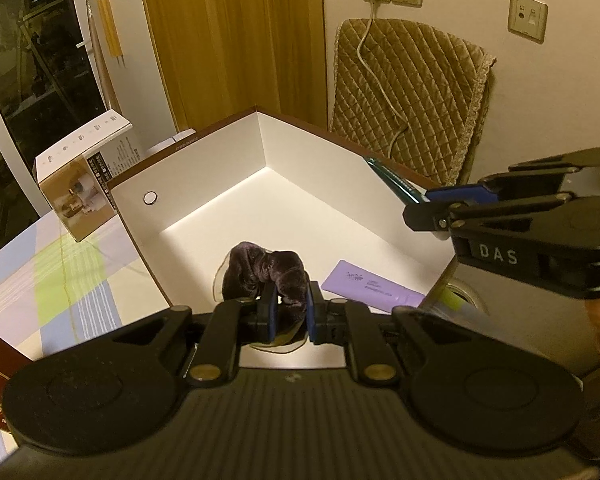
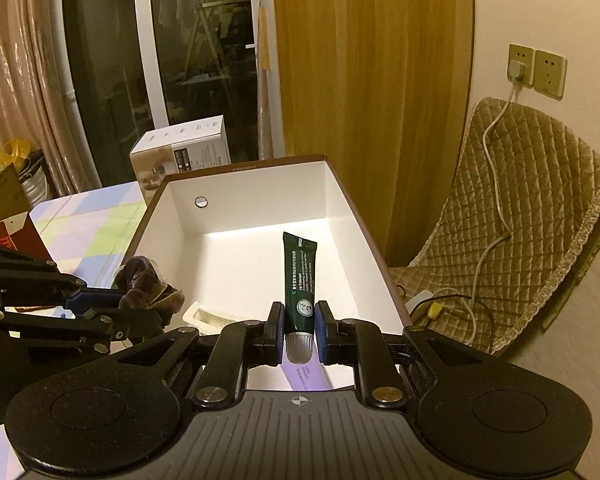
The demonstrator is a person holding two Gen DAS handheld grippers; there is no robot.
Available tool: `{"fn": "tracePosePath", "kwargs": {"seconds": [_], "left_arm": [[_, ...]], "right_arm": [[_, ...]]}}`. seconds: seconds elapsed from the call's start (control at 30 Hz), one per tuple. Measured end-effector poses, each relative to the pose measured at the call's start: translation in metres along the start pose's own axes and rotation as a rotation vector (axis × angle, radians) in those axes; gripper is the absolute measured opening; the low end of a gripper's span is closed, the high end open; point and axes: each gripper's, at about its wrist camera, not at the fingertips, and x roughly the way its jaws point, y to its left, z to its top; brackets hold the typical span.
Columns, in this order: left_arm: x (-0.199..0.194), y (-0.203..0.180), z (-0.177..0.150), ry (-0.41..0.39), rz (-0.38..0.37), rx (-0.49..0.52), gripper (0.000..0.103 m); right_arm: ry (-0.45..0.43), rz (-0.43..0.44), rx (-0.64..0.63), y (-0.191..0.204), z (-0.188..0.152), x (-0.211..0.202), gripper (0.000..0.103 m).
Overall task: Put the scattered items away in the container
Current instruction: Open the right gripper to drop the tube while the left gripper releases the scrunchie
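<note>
Both loads over the open box [image 1: 204,184], none released yet.

Left hand-held gripper [image 1: 291,312]: pads pinched on the scrunchie [image 1: 260,270], dark velvet, bunched forward of the pads. It hangs above the box floor near the box's near edge, by its left wall. Nothing under it but white floor.

Right hand-held gripper [image 2: 298,334]: pinched on the tube [image 2: 300,276] just above its cap. The tube's long axis runs straight ahead along the fingers, crimped end toward the far wall. In the left view it crosses the right wall's rim, so part may still sit outside the box.

Already lying in the box: a lilac tube [image 1: 374,286] near the right wall.

Judgement: the left load is the nearer to a clean drop, straight down. The right one likely wants more travel inward first, else the crimped end could catch the rim.
</note>
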Motion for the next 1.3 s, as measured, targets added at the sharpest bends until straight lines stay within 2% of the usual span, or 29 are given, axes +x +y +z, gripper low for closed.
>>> {"fn": "tracePosePath", "kwargs": {"seconds": [0.07, 0.1, 0.13, 0.77, 1.3], "left_arm": [[0.003, -0.001, 0.0, 0.001, 0.001, 0.007, 0.017], [0.003, -0.001, 0.0, -0.001, 0.004, 0.011, 0.025], [0.003, -0.001, 0.0, -0.006, 0.006, 0.012, 0.027], [-0.019, 0.013, -0.008, -0.045, 0.056, -0.01, 0.03], [-0.024, 0.021, -0.018, -0.038, 0.063, -0.04, 0.03]], "right_arm": [[0.005, 0.0, 0.001, -0.001, -0.001, 0.002, 0.018], [0.006, -0.001, 0.001, -0.002, -0.001, 0.003, 0.018], [0.009, -0.001, 0.002, -0.002, -0.001, 0.004, 0.018], [0.072, 0.054, -0.035, 0.012, 0.002, 0.033, 0.018], [0.082, 0.076, -0.027, 0.016, 0.0, 0.034, 0.019]]}}
